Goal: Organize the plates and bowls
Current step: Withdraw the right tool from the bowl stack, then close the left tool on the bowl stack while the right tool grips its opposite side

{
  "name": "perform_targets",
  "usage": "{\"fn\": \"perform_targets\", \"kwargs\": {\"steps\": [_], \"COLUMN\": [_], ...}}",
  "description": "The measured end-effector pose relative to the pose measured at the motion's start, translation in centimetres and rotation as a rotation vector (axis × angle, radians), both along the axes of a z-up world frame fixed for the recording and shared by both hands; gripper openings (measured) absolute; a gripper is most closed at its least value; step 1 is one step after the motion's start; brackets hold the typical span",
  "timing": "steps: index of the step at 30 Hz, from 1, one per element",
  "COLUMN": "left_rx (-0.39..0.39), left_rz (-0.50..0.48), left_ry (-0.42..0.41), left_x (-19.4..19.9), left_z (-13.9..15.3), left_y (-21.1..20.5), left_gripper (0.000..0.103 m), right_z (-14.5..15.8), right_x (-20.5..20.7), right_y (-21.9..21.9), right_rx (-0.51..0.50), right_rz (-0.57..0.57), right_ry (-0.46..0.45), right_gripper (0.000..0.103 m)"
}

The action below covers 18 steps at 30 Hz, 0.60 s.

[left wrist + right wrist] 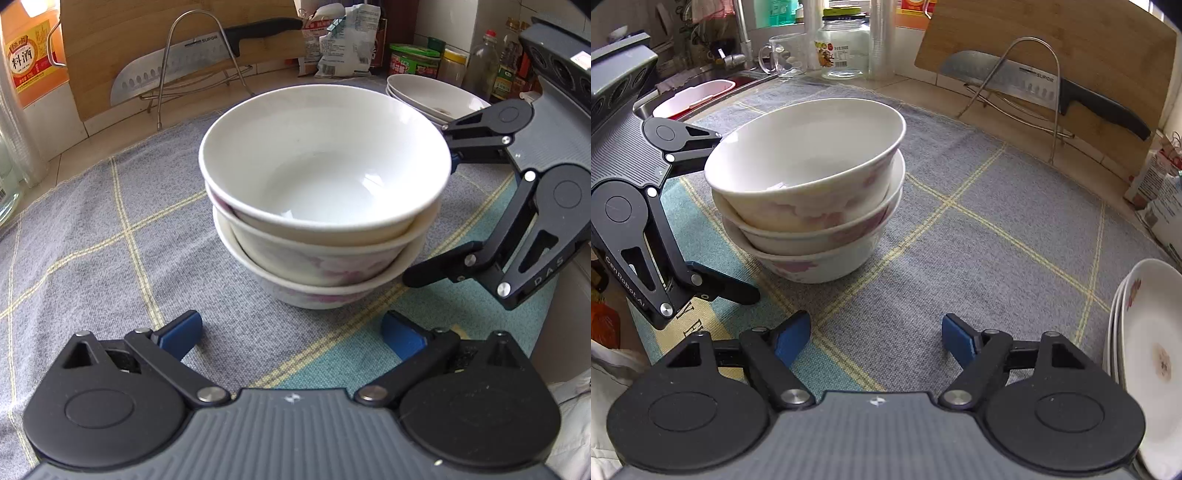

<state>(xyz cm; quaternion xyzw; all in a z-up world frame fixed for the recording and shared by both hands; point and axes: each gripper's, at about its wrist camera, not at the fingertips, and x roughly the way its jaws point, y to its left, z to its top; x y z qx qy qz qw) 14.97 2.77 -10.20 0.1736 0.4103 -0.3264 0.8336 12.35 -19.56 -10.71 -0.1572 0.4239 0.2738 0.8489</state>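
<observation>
On the left side of the cloth (110,229) nothing stands; the three stacked bowls (321,199) sit near its middle, the top bowl a little tilted in the one below. The left gripper (291,334) hovers just before the stack with its fingers wide and nothing between them. In the left wrist view the right gripper (432,218) comes in from the right, its fingers apart beside the stack and very near the rims, holding nothing; whether one tip touches the top rim cannot be told. The danger, as it seems, is a push: if either gripper slides against the tilted top bowl, it may shift or tip, because it does not sit flat. The left wrist view shows the plates (430,96) behind the stack, with jars around them. The right wrist view shows the plates (1148,354) close at its right edge, and also the sink (698,85) at far left, which the other view does not show.
</observation>
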Motion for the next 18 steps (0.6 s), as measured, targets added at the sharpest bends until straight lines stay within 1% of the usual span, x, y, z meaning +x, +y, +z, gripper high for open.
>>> {"fn": "perform_targets", "kwargs": {"steps": [2, 4, 7, 13, 16, 18], "left_rx": [-0.004, -0.009, -0.019, -0.039, -0.039, -0.036], "left_rz": [0.002, 0.000, -0.021, -0.099, -0.153, -0.197], "left_ry": [-0.005, -0.011, -0.020, -0.036, -0.047, -0.058], "left_x": [-0.1, -0.2, -0.3, 0.0, 0.2, 0.4], "left_z": [0.0, 0.0, -0.1, -0.3, -0.2, -0.1], "left_y": [0.0, 0.1, 0.1, 0.1, 0.2, 0.4], "left_gripper": [0.103, 0.103, 0.103, 0.103, 0.103, 0.102], "right_z": [-0.2, -0.5, -0.7, -1.0, -1.3, -1.2], "right_x": [0.2, 0.4, -0.1, -0.5, -1.0, -1.0], "right_y": [0.5, 0.8, 0.9, 0.3, -0.2, -0.2], "right_rx": [0.010, 0.010, 0.015, 0.047, 0.073, 0.074], "right_rz": [0.032, 0.052, 0.081, 0.090, 0.092, 0.088], "right_ry": [-0.005, 0.010, -0.004, -0.036, -0.068, -0.070], "right_gripper": [0.089, 0.103, 0.103, 0.103, 0.103, 0.103]}}
